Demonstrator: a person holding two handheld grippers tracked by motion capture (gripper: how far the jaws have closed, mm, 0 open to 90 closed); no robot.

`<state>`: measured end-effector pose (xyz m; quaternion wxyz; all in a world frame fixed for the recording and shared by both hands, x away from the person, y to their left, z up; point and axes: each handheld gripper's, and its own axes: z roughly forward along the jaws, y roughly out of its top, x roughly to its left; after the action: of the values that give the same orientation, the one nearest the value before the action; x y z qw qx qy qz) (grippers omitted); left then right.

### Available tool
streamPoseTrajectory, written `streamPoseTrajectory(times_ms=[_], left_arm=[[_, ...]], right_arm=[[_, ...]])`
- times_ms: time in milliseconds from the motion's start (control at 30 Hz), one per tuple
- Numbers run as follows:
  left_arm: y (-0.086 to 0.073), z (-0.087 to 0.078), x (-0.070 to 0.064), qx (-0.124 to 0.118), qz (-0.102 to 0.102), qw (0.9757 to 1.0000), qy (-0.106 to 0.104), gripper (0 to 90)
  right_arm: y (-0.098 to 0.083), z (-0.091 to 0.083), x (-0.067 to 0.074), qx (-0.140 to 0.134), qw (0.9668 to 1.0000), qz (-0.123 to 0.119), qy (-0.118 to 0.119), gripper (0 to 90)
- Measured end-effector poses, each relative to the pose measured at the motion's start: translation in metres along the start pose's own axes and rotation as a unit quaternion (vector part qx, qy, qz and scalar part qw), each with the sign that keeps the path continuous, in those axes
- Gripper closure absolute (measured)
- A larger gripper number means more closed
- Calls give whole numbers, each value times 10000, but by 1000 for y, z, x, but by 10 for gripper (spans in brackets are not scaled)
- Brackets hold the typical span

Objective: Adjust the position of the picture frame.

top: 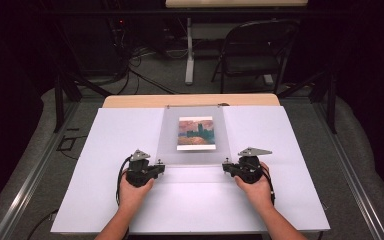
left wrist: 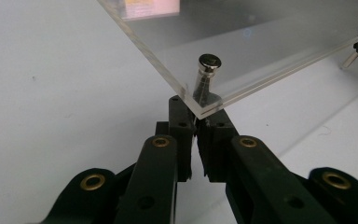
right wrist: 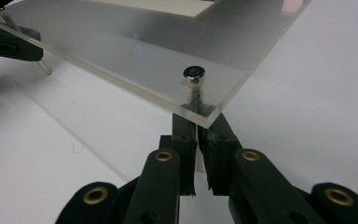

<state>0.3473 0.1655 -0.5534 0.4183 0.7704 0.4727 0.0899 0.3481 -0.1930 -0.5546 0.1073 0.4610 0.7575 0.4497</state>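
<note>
Grippers at both near corners: my left gripper (top: 161, 167) is clenched on the 7 o'clock corner of a clear rectangular acrylic sheet (top: 195, 155), my right gripper (top: 226, 167) on its 5 o'clock corner. The sheet lies mid-counter on a white counter (top: 110, 150), stretching toward 12 o'clock, with a small painted print of orange sky and blue-green water (top: 196, 133) showing through its far half.

In the left gripper view, my left gripper (left wrist: 196, 122) has its black jaws pressed together on the sheet's corner (left wrist: 223, 51), just below a silver round-headed metal pin (left wrist: 208, 70) standing up through the sheet. In the right gripper view, my right gripper (right wrist: 198, 125) pinches the opposite corner of the sheet (right wrist: 135, 42) the same way, a second silver pin (right wrist: 194, 77) rising just inside the edge. Seen from there, the sheet's near edge sits raised off the counter.

A black folding chair (top: 257, 52) stands beyond the counter at 1 o'clock.
</note>
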Motion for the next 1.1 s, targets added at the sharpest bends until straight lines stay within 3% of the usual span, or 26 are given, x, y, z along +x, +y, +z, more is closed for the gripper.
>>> streamPoseTrajectory(times_ms=[400, 533, 567, 633, 667, 700, 800, 967, 1100], left_arm=[[-2, 0, 1, -51, -54, 10000, -25, 834], [-4, 0, 0, -112, -69, 9999, -42, 814], [-4, 0, -1, -180, -62, 9998, -105, 766], [-4, 0, -2, -211, -45, 9997, -101, 741], [-4, -1, -2, -227, -14, 9997, -107, 679], [-5, -1, -4, -269, 24, 9996, -74, 679], [-6, 0, -10, -341, 193, 9992, 31, 569], [-7, 4, -13, -353, 346, 9987, 103, 450], [-7, 2, -14, -342, 332, 9988, 53, 420]], right_arm=[[-3, 1, 0, 49, 9999, -82, -44, 844], [-4, 1, -2, -30, 10000, 51, 20, 817], [-5, 0, -2, -57, 10000, 16, 1, 758], [-5, -1, -3, -99, 9999, -1, -36, 730], [-6, -2, -4, -155, 9999, 55, -11, 665], [-6, -2, -4, -155, 9999, 55, -11, 665], [-7, -4, -4, -216, 9997, 50, -54, 542], [-8, -8, -3, -355, 9992, -80, -153, 443], [-8, -11, 1, -277, 9994, -156, -131, 415]])
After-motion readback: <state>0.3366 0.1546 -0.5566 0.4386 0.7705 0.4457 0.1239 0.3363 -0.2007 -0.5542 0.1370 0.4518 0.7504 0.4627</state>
